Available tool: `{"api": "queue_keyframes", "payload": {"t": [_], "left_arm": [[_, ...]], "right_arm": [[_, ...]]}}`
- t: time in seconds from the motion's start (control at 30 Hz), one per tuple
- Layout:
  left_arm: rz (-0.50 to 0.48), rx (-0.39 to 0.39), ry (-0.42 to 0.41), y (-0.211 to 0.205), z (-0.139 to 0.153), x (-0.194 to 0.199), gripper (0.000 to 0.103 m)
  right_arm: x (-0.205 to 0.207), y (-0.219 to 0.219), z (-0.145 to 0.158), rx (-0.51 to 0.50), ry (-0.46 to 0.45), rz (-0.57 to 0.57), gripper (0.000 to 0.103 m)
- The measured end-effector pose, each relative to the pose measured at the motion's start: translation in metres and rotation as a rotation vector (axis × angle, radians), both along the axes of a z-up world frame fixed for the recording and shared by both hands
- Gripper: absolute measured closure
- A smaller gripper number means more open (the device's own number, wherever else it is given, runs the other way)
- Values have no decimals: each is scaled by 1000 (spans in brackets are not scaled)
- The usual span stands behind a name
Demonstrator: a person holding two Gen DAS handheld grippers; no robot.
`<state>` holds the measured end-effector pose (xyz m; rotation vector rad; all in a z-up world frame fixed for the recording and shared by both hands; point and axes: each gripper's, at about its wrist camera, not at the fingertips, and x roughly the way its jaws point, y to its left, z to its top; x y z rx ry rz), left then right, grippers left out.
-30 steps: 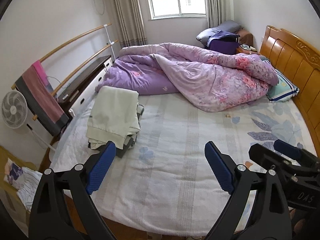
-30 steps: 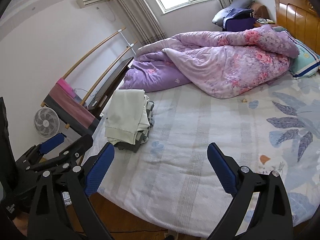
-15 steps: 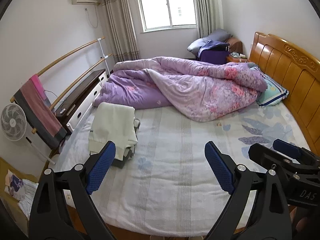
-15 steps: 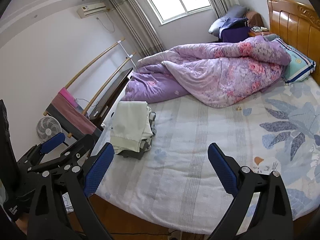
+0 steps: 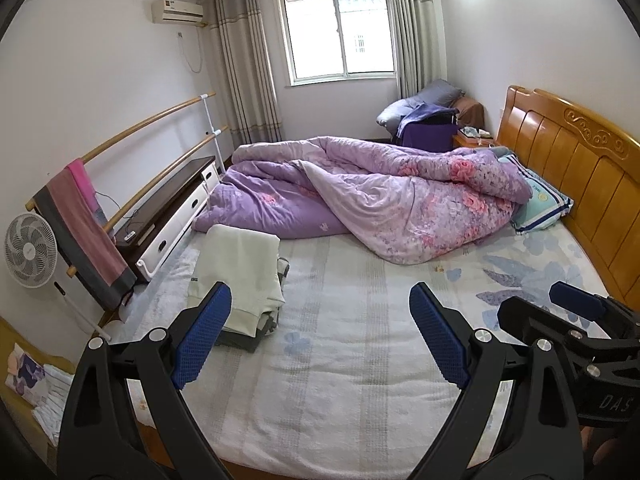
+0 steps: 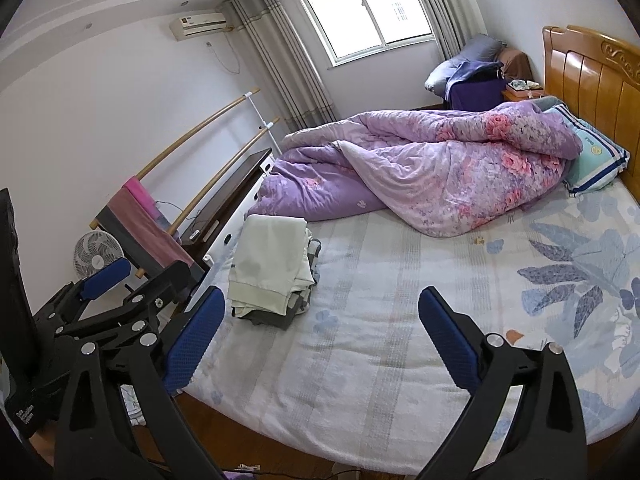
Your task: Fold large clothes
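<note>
Pale floral bedding covers the bed (image 5: 340,360) that fills the left wrist view, and its near half is seen bare from the foot edge up to a rumpled purple quilt (image 5: 380,196) heaped across the far half. The left gripper (image 5: 320,336) is held above the foot of the bed, released, with its blue pads spread wide and nothing between them. A stack of folded clothes (image 5: 236,276), cream on top with grey beneath, is seen at the bed's left edge, just in front of the quilt and partly hidden behind the left pad. The right gripper (image 5: 576,308) is cut off at the lower right corner, so its tips are not fully seen there. A wooden headboard (image 5: 580,184) bounds the right side, and a clothes rail (image 5: 132,184) with a draped towel and a fan (image 5: 30,250) are set along the left wall. The strip of floor between rail and bed is mostly hidden.

From the right wrist view, the right gripper (image 6: 320,334) is shown released too, its pads wide apart over the bare sheet (image 6: 380,340) near the foot edge. The folded clothes (image 6: 272,268) are seen left of centre, close to the mattress edge. The left gripper (image 6: 120,284) is seen at the left border, partly cut off. The bed's rounded foot edge and a dark strip of floor below it are visible, though blurred.
</note>
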<state>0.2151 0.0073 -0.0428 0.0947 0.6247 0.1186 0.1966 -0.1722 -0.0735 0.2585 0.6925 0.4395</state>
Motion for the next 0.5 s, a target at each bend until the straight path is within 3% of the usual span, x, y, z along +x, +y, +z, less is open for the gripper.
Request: {"api": "queue_keyframes", "payload": {"t": [0.5], "left_arm": [[1, -37, -38, 12, 12, -6, 12]], "right_arm": [[-4, 10, 11, -18, -34, -4, 8]]}}
